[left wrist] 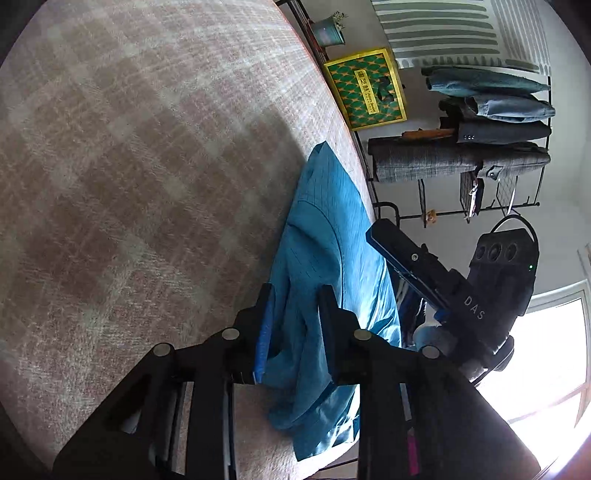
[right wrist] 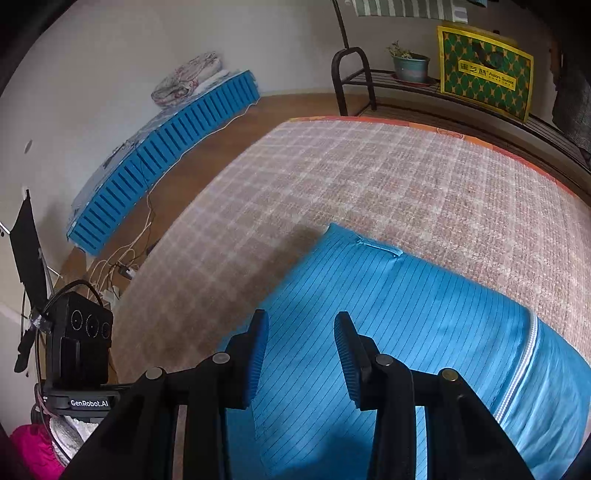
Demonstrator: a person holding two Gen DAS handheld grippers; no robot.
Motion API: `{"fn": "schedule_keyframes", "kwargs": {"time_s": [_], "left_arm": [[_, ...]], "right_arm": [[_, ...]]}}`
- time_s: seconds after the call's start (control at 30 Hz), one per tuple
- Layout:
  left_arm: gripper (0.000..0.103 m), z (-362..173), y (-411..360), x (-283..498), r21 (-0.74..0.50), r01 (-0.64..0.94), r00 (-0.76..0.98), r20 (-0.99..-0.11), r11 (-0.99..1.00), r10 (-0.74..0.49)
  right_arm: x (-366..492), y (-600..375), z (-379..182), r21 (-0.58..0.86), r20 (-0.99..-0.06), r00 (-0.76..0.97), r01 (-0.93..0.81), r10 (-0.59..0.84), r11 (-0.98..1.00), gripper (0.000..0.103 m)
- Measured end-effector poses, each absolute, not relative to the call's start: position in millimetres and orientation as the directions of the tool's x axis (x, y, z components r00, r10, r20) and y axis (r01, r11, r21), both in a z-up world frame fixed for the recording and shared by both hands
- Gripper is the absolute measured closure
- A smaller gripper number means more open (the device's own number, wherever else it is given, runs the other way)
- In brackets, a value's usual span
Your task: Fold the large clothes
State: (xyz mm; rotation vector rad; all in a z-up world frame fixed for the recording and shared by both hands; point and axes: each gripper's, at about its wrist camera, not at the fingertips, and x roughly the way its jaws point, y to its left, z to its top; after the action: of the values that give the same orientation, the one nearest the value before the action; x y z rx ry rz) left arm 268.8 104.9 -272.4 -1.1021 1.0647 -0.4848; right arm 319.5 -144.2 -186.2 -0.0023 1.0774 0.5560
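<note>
Left wrist view: the checked pink-and-cream bed cover [left wrist: 140,177] fills the left and centre of the frame. Right of centre a blue pinstriped garment [left wrist: 325,251] lies bunched along the bed's edge, running from mid-frame down to the lower middle. At bottom centre the left hand-held gripper [left wrist: 295,325] has a fold of that blue cloth between its two fingers; the fingers stand a little apart, and I cannot tell whether the pads actually press on the fabric. To its right, the other gripper's body [left wrist: 443,288] juts in from the lower right, beside the garment. In the upper right a metal rack [left wrist: 532,177] carries folded clothes, with a green-and-yellow bag [left wrist: 365,88] and a potted plant [left wrist: 328,29] nearby.

Right wrist view: at the far left a black camera unit [right wrist: 81,343] stands by the floor; above it a blue slatted panel [right wrist: 162,158] leans along the wall. The bed cover [right wrist: 369,177] spans the middle. The blue garment [right wrist: 406,314] spreads flat across the lower centre and right, a white zip [right wrist: 524,362] running down its right side. The right hand-held gripper [right wrist: 301,354] hovers over it at bottom centre, fingers apart with nothing between them.
</note>
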Motion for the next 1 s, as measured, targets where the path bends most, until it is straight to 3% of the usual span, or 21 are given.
{"fn": "schedule_keyframes", "kwargs": {"time_s": [0.07, 0.1, 0.13, 0.33, 0.63, 0.77, 0.87, 0.9, 0.97, 1.0], "left_arm": [[0.085, -273.8, 98.7, 274.6, -0.899, -0.152, 0.441, -0.434, 0.411, -0.786], [0.097, -273.8, 96.4, 276.2, -0.901, -0.145, 0.442, -0.428, 0.408, -0.789], [0.103, -272.4, 93.7, 276.6, -0.897, -0.142, 0.44, -0.436, 0.419, -0.785], [0.103, -241.4, 81.1, 248.8, -0.873, -0.083, 0.436, -0.466, 0.481, -0.77], [0.103, -249.6, 80.6, 237.2, -0.838, -0.114, 0.416, -0.528, 0.534, -0.74], [0.103, -241.1, 84.0, 227.8, -0.796, -0.085, 0.387, -0.581, 0.6, -0.716], [0.103, -228.7, 98.3, 226.4, -0.789, -0.086, 0.409, -0.584, 0.608, -0.701], [0.097, -222.2, 102.0, 228.2, -0.774, -0.079, 0.424, -0.597, 0.628, -0.681], [0.065, -210.5, 108.5, 235.4, -0.756, -0.087, 0.454, -0.609, 0.648, -0.65], [0.064, -204.1, 109.8, 239.4, -0.756, -0.084, 0.472, -0.604, 0.649, -0.642]], "right_arm": [[323.0, -143.7, -189.0, 0.266, -0.835, 0.349, -0.422, 0.426, 0.867, 0.063], [324.0, -142.7, -189.7, 0.265, -0.836, 0.348, -0.42, 0.424, 0.868, 0.063], [324.6, -142.9, -189.8, 0.259, -0.839, 0.349, -0.418, 0.418, 0.871, 0.063], [335.1, -144.0, -199.9, 0.246, -0.851, 0.35, -0.394, 0.392, 0.886, 0.063], [348.6, -139.0, -232.2, 0.235, -0.869, 0.347, -0.338, 0.353, 0.911, 0.065], [350.0, -148.4, -223.4, 0.268, -0.861, 0.346, -0.313, 0.372, 0.911, 0.072], [327.5, -175.9, -185.1, 0.35, -0.798, 0.38, -0.34, 0.468, 0.873, 0.071], [314.3, -190.5, -169.1, 0.367, -0.771, 0.404, -0.35, 0.492, 0.862, 0.071], [284.1, -226.4, -140.5, 0.343, -0.737, 0.482, -0.338, 0.474, 0.876, 0.065], [268.5, -247.5, -129.1, 0.317, -0.728, 0.526, -0.31, 0.439, 0.896, 0.065]]}}
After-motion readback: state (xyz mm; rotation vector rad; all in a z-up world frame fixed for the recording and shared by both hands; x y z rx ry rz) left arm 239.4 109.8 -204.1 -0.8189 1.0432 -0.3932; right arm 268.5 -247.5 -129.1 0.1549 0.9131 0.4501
